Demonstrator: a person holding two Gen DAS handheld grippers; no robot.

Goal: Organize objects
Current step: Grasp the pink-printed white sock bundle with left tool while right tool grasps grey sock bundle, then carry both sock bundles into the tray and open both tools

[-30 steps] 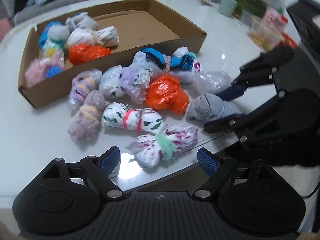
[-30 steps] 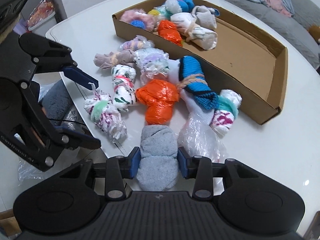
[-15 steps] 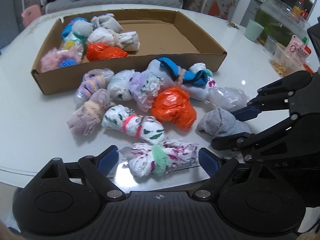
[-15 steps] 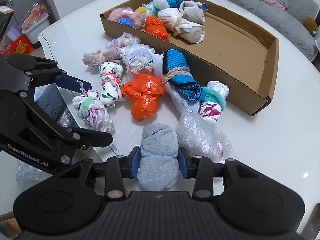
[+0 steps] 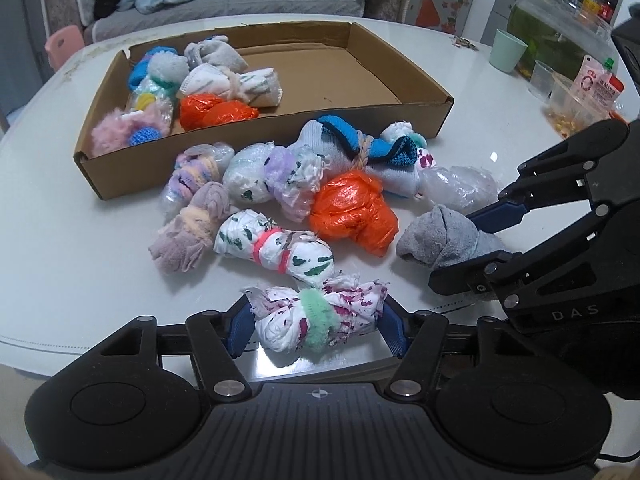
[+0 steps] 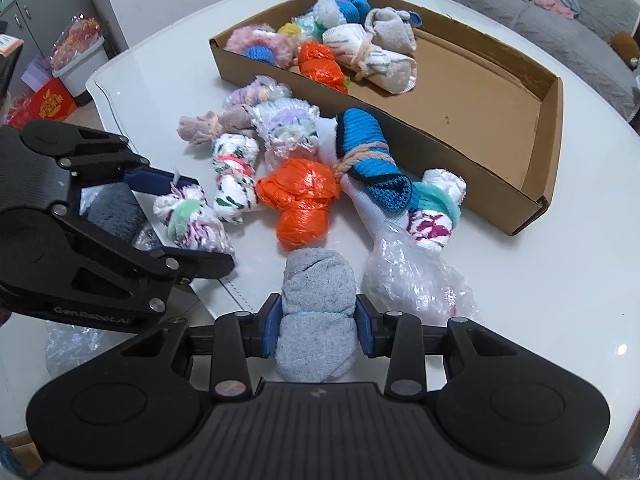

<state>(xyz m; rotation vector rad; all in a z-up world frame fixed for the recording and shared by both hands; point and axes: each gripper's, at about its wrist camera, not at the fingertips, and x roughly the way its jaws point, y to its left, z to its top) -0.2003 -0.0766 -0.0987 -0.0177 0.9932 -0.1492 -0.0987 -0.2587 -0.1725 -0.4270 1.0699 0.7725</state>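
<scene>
A white and magenta cloth bundle with a green band (image 5: 320, 320) lies at the table's near edge. My left gripper (image 5: 316, 330) is closing on it, and its blue pads (image 5: 239, 330) touch both ragged ends. The right wrist view shows the same bundle (image 6: 188, 220) between the left gripper's (image 6: 186, 220) fingers. My right gripper (image 6: 316, 322) is shut on a grey sock roll (image 6: 316, 292), seen beside the left one (image 5: 436, 236). A cardboard box (image 5: 256, 132) behind holds several bundles at its left end. More bundles lie loose in front of it, among them an orange bag (image 5: 352, 212).
A blue and white sock roll (image 5: 360, 152) and a crumpled clear bag (image 5: 460, 188) lie near the box. A green cup (image 5: 508, 54), plastic tubs (image 5: 572, 100) and a large jar (image 5: 560, 28) stand at the far right. The white table's edge (image 5: 40, 344) runs close to both grippers.
My left gripper's jaws have closed in from wide open onto the ends of the white and magenta bundle. The right gripper has kept its hold on the grey sock roll.
</scene>
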